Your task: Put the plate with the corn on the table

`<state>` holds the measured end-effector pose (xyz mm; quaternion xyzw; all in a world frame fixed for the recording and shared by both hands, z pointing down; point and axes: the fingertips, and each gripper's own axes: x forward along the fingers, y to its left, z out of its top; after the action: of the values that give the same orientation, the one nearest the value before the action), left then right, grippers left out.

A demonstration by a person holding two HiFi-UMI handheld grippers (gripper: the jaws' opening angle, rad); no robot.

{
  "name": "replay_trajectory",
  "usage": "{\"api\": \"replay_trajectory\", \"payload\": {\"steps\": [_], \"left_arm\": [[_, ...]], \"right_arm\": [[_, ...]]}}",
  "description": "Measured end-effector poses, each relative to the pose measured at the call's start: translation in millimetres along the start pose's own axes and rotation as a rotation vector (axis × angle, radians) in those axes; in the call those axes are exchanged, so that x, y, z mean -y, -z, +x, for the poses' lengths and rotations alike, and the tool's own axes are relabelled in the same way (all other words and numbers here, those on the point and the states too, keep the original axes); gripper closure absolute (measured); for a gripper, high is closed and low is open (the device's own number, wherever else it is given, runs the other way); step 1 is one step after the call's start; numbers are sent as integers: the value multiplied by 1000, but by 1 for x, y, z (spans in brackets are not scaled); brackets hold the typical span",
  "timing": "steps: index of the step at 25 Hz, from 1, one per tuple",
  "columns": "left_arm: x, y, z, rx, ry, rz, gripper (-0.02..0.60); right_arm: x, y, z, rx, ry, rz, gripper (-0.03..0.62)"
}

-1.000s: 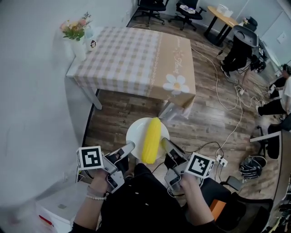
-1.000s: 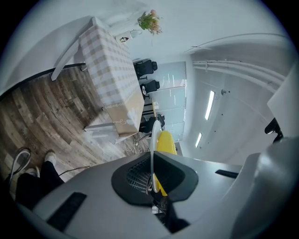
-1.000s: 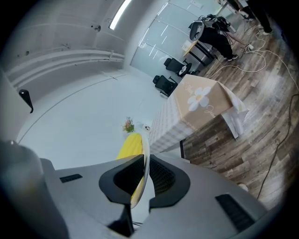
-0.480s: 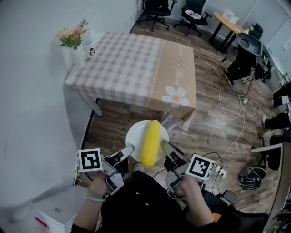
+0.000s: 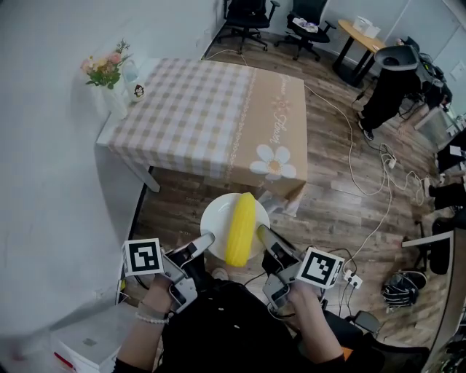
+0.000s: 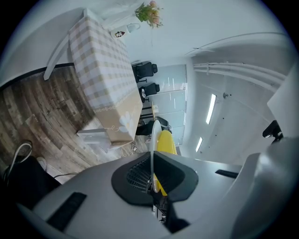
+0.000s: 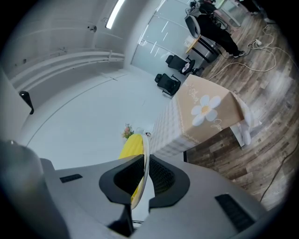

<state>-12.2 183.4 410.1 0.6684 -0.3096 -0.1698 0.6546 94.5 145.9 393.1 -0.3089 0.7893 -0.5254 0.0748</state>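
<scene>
A white plate (image 5: 215,218) with a yellow corn cob (image 5: 241,227) lying on it hangs in the air over the wooden floor, in front of the table. My left gripper (image 5: 207,239) is shut on the plate's left rim, and my right gripper (image 5: 260,233) is shut on its right rim. In the left gripper view the plate rim (image 6: 153,140) runs edge-on between the black pads, with the corn (image 6: 167,143) beside it. The right gripper view shows the same: rim (image 7: 145,158) pinched, corn (image 7: 131,148) behind it. The table (image 5: 189,109) with a checked cloth stands ahead.
A vase of flowers (image 5: 109,76) and a small figurine (image 5: 137,91) stand at the table's far left corner by the wall. Office chairs (image 5: 246,13), a round table (image 5: 358,30) and cables (image 5: 364,164) lie beyond. A white box (image 5: 87,336) sits at the lower left.
The plate and both grippers keep their hold and place in the view. The table has shifted slightly left and down in the head view as the view moves.
</scene>
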Motion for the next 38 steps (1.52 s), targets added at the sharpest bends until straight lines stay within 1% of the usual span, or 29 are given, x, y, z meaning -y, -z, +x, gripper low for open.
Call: {"api": "replay_trajectory", "payload": {"steps": [3, 7, 19, 25, 35, 38], "left_arm": [[-5, 1, 3, -5, -13, 1, 563], [0, 0, 8, -2, -4, -11, 563], [-1, -24, 28, -36, 12, -3, 563], [2, -51, 49, -67, 14, 8, 563], [7, -112, 89, -121, 12, 31, 563], [11, -132, 102, -134, 15, 23, 563]], "right_arm": [[4, -3, -2, 3, 3, 3, 533], [5, -5, 0, 6, -12, 7, 533], [14, -27, 11, 45, 14, 3, 533], [19, -52, 28, 76, 15, 2, 533], [33, -103, 70, 119, 47, 13, 533], [34, -121, 84, 131, 51, 20, 533]]}}
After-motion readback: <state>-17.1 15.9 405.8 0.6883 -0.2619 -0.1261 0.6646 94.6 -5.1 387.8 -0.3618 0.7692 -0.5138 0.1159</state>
